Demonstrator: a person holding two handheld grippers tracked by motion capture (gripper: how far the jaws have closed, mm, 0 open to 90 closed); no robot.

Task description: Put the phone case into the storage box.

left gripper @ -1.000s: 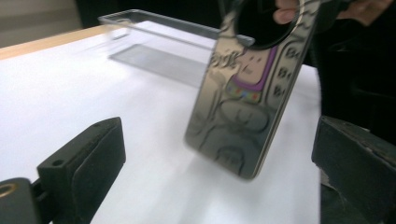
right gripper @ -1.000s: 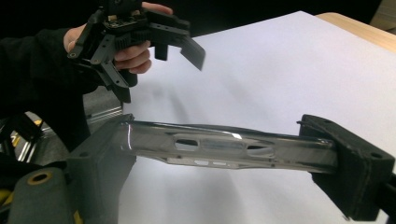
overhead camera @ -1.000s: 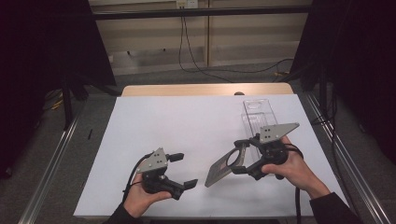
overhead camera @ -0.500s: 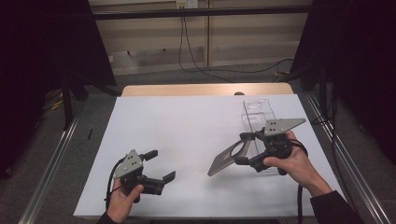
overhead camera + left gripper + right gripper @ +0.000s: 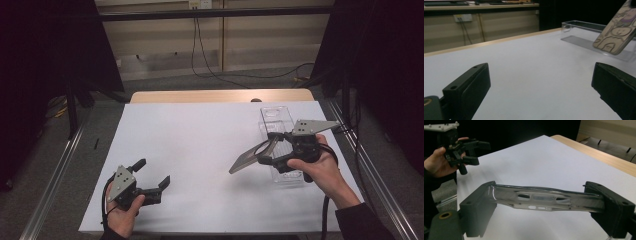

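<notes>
A: Starting with the biggest thing, the white-covered worktop [image 5: 210, 150] carries a clear rectangular plastic tray [image 5: 276, 116] along its right edge, and the thin flat phone case with a cartoon-printed back [image 5: 248, 160] hangs in the air just inside that tray, tilted, its low end toward the worktop's middle.

B: Who has it?

A: The right hand-held gripper [image 5: 276, 150]. Its 2 black jaws are clamped across the case's width, pressing on the 2 long side rims; the right gripper view shows the case [image 5: 544, 198] edge-on between them, with button cut-outs along the rim.

B: How will it handle?

A: I'd judge it light and flexible. It looks glossy, so likely slippery, and a hard squeeze could bow it. Gripping across the rims near 1 end, as now, seems sensible; flat faces offer nothing to pinch.

B: And the other gripper?

A: The left hand-held gripper [image 5: 154, 175] sits near the worktop's front-left corner, jaws spread wide, nothing between them.
</notes>
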